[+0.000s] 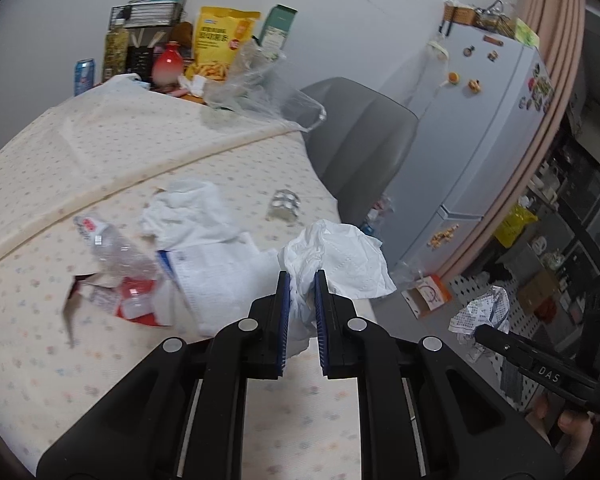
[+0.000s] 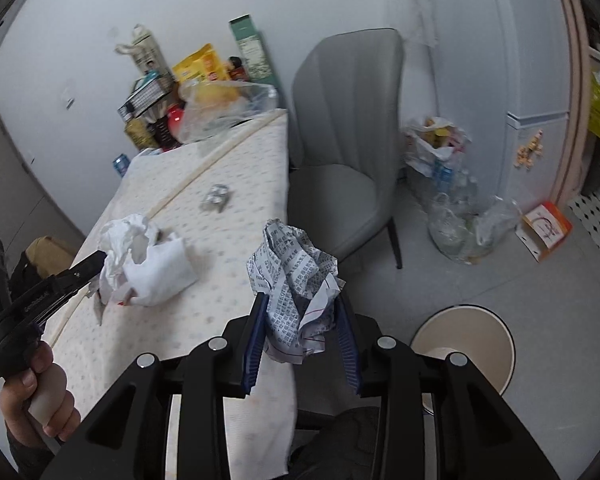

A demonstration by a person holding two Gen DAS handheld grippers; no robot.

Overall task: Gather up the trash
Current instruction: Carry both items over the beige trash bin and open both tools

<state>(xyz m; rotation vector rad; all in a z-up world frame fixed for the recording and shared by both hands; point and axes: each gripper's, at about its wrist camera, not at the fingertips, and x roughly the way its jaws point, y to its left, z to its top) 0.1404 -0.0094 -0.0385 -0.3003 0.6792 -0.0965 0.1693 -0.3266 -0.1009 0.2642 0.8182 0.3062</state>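
Note:
My left gripper [image 1: 302, 280] is shut on a crumpled white tissue [image 1: 340, 260], held just above the table's right edge. In the right wrist view that gripper [image 2: 98, 260] comes in from the left with the tissue [image 2: 148, 264] in it. My right gripper [image 2: 300, 304] is shut on a crumpled sheet of printed paper [image 2: 292, 264], past the table's corner and over the floor; the left wrist view shows it at lower right [image 1: 480, 332] with the paper [image 1: 480, 312]. On the dotted tablecloth [image 1: 80, 152] lie a crushed clear bottle [image 1: 112, 248], a red and white wrapper [image 1: 136, 304], white paper [image 1: 192, 208] and a receipt [image 1: 212, 276].
A small shiny wad [image 2: 216, 198] lies mid-table. Food packs and a clear bag [image 2: 224, 108] crowd the far end. A grey chair [image 2: 340, 152] stands beside the table. Full trash bags [image 2: 440, 152] and a clear bag [image 2: 468, 228] sit on the floor; a round beige container [image 2: 468, 344] is near me.

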